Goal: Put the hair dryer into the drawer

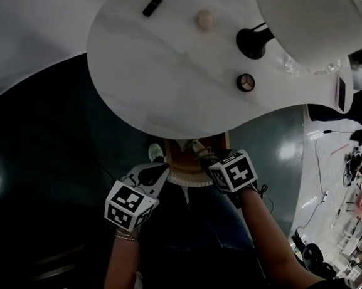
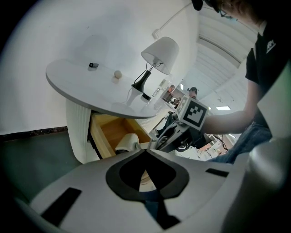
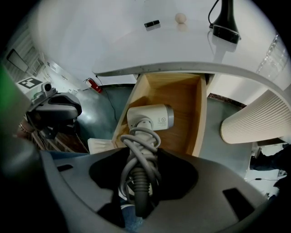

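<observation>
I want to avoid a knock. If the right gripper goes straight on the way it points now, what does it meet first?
Probably the floor of the open drawer. The right gripper is shut on the hair dryer, whose head hangs over that wood and would touch first; the depth is unclear.

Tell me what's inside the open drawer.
The hair dryer, its head within the wooden drawer, handle clamped by the right gripper. The drawer's back end is hidden under the tabletop.
</observation>
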Available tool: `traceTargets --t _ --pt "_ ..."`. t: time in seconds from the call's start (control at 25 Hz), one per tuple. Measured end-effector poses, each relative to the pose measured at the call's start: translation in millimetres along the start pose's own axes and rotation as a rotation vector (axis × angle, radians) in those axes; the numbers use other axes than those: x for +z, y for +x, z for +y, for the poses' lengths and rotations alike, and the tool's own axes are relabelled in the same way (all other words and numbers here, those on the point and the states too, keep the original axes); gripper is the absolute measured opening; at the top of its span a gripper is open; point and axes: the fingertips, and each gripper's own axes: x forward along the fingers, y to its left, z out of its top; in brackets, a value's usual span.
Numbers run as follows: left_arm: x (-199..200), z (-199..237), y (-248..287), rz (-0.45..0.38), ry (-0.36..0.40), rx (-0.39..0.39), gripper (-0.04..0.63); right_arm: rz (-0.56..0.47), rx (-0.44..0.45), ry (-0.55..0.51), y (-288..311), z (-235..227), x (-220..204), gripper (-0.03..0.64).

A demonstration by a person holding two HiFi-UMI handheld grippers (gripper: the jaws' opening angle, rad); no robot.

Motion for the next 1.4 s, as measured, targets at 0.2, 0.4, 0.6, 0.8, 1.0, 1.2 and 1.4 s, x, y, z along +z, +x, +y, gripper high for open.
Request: traceTargets --t 0.2,0.4,0.6,0.8,1.0,1.2,1.4 --pt "-5 13 9 0.006 -0.005 -0.006 0.015 -0.006 -0.008 0.025 16 -6 5 0.207" --pt "5 19 5 0.013 -0.001 0.0 0.015 -0.007 -0.038 0.02 14 -2 15 0.207" --pt "10 29 12 0.013 0.009 0.007 0.015 -0.02 -0.047 0.037 24 -4 22 0.207" --pt "9 31 16 0.019 0.02 0.004 0.015 -0.022 -0.067 0.022 29 -5 27 0.207" --pt "11 30 12 0.018 0.019 -0.005 0.015 -0.005 -0.086 0.019 33 -1 30 0.207" --pt "9 31 13 0.017 0.016 -0.006 0.015 0.056 -0.133 -0.01 37 1 25 0.209" --pt "7 34 14 0.017 0.014 -0.005 0.015 0.045 -0.173 -0.055 42 -3 38 0.208"
